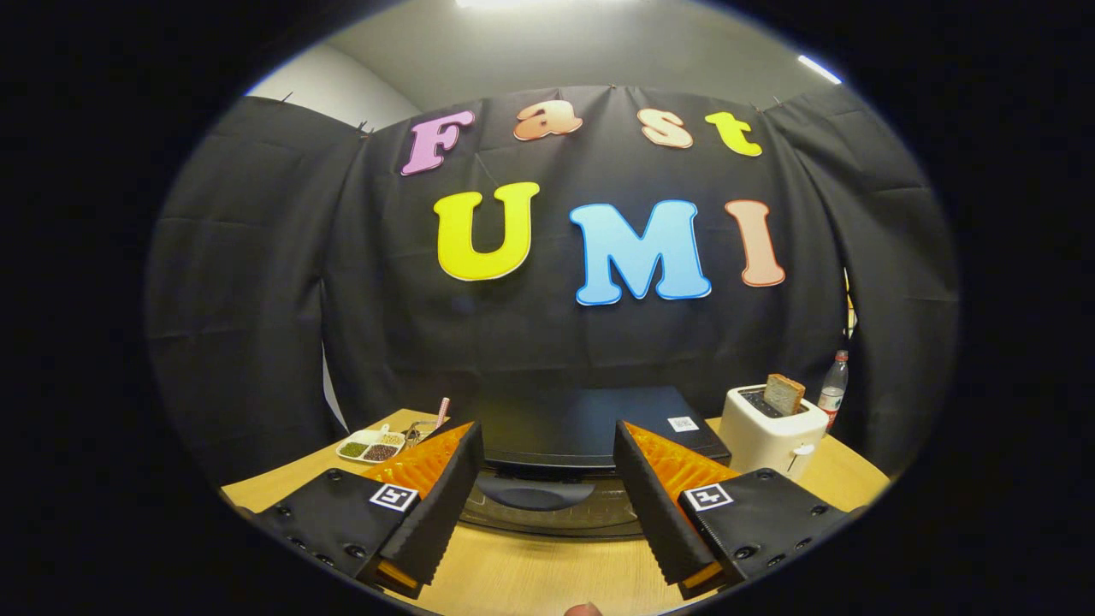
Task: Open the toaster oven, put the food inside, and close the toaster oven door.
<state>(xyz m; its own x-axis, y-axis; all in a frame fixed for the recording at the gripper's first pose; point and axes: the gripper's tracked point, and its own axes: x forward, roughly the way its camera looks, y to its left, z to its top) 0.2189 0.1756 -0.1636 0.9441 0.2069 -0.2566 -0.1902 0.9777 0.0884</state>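
Observation:
A black toaster oven (590, 423) stands on the wooden table (547, 573), straight ahead of my fingers. Its door is closed, with the dark handle (535, 494) along the upper front, above the glass window (547, 513). My gripper (547, 462) is open, its two fingers spread wide on either side of the handle and a little short of it. Nothing is held between them. I cannot tell which item is the food for the oven.
A white pop-up toaster (770, 432) with a slice of bread (784, 393) sticking up stands right of the oven. A clear bottle (831, 389) is behind it. A small divided dish (369, 446) of grains lies at the left, beside a striped straw (442, 412).

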